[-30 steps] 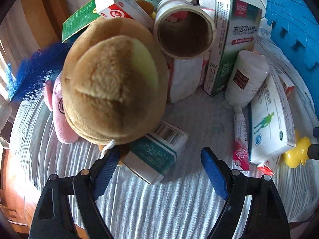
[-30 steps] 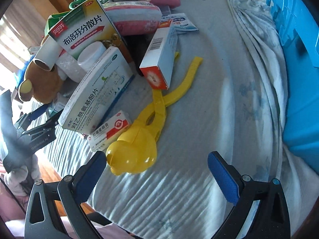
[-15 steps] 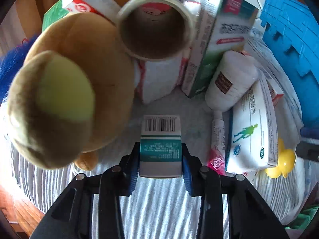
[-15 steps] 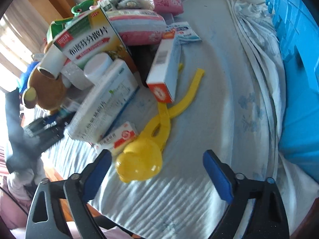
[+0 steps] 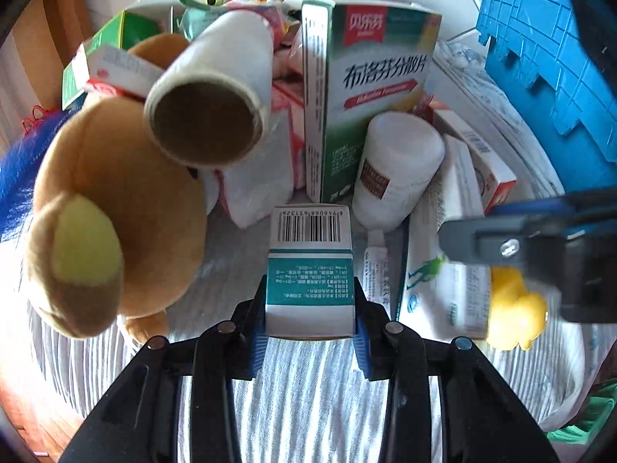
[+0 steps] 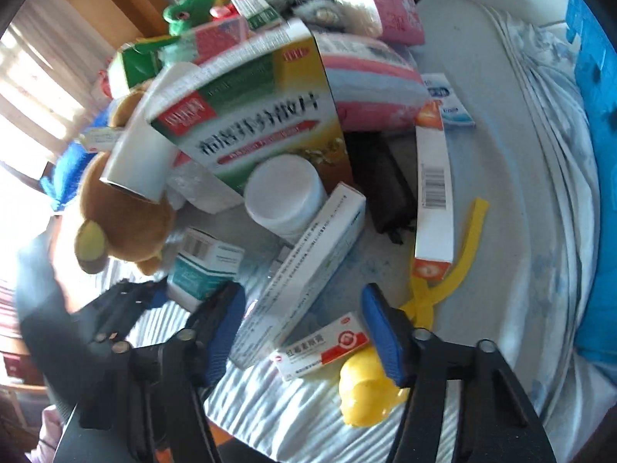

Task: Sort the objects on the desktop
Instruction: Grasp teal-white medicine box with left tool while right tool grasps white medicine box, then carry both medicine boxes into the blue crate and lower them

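Two grippers work the pile: the left gripper (image 5: 310,332), wide apart a second ago, now clamps the teal medicine box (image 5: 309,270) above the bed; the right gripper (image 6: 304,332) is closing around the red-and-white carton (image 6: 324,347), not yet pinching it.

Packed pile at 12 o'clock of left view: brown plush bear (image 5: 112,208) at 9–10, cardboard tube (image 5: 208,112) at 11, tall green-white box (image 5: 366,88) at 12, white bottle (image 5: 397,169) at 1. No gap through there. Blocked at 3 by right gripper (image 5: 540,239) and yellow duck-shaped tongs (image 5: 513,308). Open striped cloth (image 5: 308,386) at 6. In right view, bare cloth (image 6: 520,193) from 1 to 4, bounded by blue crate (image 6: 594,115) at 3.
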`<action>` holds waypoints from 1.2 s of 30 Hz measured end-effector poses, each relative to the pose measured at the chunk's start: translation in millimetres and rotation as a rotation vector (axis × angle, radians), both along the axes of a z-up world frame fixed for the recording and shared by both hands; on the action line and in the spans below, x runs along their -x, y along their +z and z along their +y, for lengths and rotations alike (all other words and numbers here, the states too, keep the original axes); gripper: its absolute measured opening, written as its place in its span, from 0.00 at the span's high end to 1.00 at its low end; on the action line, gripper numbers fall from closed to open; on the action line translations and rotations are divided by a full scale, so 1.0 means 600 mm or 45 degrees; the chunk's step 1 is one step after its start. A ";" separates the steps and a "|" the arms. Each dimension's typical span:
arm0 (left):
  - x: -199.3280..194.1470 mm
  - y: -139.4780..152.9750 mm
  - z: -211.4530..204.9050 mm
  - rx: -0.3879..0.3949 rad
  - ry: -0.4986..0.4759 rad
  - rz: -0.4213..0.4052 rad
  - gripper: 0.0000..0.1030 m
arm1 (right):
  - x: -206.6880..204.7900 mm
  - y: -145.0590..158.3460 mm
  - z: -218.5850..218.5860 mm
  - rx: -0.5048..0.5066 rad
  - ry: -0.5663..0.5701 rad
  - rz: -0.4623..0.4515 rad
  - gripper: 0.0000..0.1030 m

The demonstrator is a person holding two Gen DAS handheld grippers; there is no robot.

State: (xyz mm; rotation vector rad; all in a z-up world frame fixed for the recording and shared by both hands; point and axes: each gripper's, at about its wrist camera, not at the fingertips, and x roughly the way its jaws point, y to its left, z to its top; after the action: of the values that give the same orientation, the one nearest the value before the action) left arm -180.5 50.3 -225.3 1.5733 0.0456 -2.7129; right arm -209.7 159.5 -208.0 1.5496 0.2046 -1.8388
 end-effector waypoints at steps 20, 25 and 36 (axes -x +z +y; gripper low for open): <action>0.035 0.216 0.066 0.014 -0.103 0.386 0.66 | 0.016 0.198 0.099 0.258 -0.041 0.346 0.83; 0.068 0.299 0.109 0.014 -0.167 0.506 0.66 | 0.047 0.316 0.143 0.331 -0.099 0.540 0.83; 0.170 0.511 0.311 -0.049 -0.391 0.744 0.65 | 0.125 0.538 0.335 0.280 -0.352 0.943 0.83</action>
State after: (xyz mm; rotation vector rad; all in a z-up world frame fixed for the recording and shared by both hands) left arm -282.6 236.6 81.4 0.7908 -0.1546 -3.3296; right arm -284.7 360.3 114.6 0.7192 0.1190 -2.4980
